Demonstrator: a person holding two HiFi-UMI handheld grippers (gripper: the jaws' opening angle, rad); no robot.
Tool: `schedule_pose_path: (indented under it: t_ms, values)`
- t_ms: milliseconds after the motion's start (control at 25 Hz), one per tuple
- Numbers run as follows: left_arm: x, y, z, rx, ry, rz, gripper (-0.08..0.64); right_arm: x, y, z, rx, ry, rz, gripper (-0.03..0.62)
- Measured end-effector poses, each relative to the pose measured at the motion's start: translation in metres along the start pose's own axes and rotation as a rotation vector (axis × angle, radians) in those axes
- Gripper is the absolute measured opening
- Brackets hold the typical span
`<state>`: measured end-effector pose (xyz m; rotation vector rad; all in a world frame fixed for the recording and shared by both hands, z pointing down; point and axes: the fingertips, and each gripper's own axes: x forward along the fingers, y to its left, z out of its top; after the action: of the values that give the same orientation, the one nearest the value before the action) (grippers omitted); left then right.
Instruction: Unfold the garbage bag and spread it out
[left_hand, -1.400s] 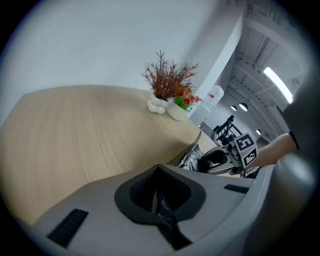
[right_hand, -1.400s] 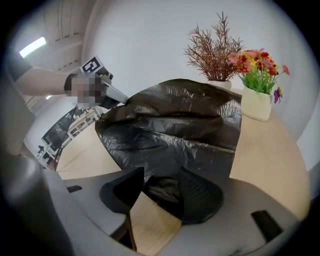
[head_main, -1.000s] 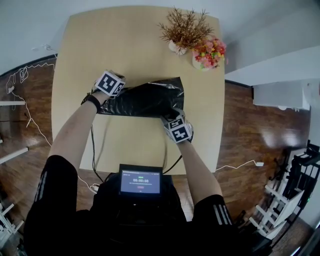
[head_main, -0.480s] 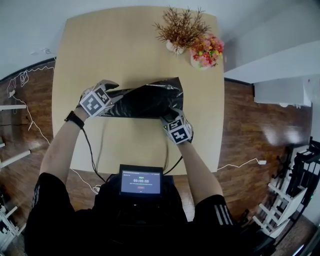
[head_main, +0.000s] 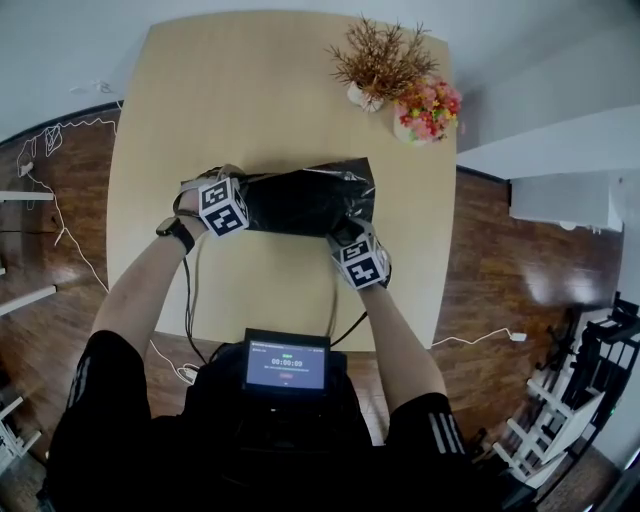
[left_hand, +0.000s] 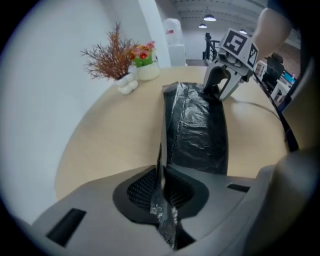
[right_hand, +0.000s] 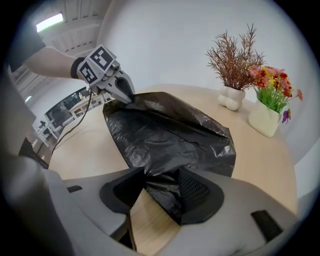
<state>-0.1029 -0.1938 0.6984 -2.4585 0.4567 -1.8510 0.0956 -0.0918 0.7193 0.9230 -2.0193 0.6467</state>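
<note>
A black garbage bag (head_main: 305, 200) lies crumpled across the middle of the wooden table (head_main: 250, 90). My left gripper (head_main: 232, 195) is at the bag's left end; its jaws have just been closing, and in the left gripper view a thin fold of black film (left_hand: 162, 205) is pinched between them. My right gripper (head_main: 347, 232) is at the bag's near right corner, shut on a bunch of the film (right_hand: 162, 192). Each gripper shows in the other's view, the right gripper (left_hand: 216, 90) and the left gripper (right_hand: 125, 95), at opposite ends of the bag.
A dried brown plant in a white vase (head_main: 375, 60) and a pot of bright flowers (head_main: 425, 105) stand at the table's far right corner. A small screen (head_main: 285, 362) sits at the person's chest. Cables (head_main: 190, 290) hang off the near table edge.
The left gripper has rolled and shifted along the bag's left end, letting go and taking hold of the edge again. The right gripper has kept its place and its grip.
</note>
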Motion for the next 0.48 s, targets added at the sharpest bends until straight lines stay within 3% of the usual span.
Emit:
schedule_pose_path:
  t_ms: [40, 240, 480]
  values:
    - [-0.002, 0.002, 0.001, -0.012, -0.002, -0.014, 0.005, 0.000, 0.001, 0.000, -0.003, 0.004, 0.001, 0.224]
    - [-0.016, 0.011, 0.005, -0.119, -0.015, -0.130, 0.001, -0.005, 0.008, -0.008, -0.026, 0.015, 0.011, 0.224]
    - [-0.010, 0.037, 0.003, -0.187, 0.070, -0.169, 0.001, -0.013, 0.020, -0.022, -0.074, 0.041, 0.049, 0.224]
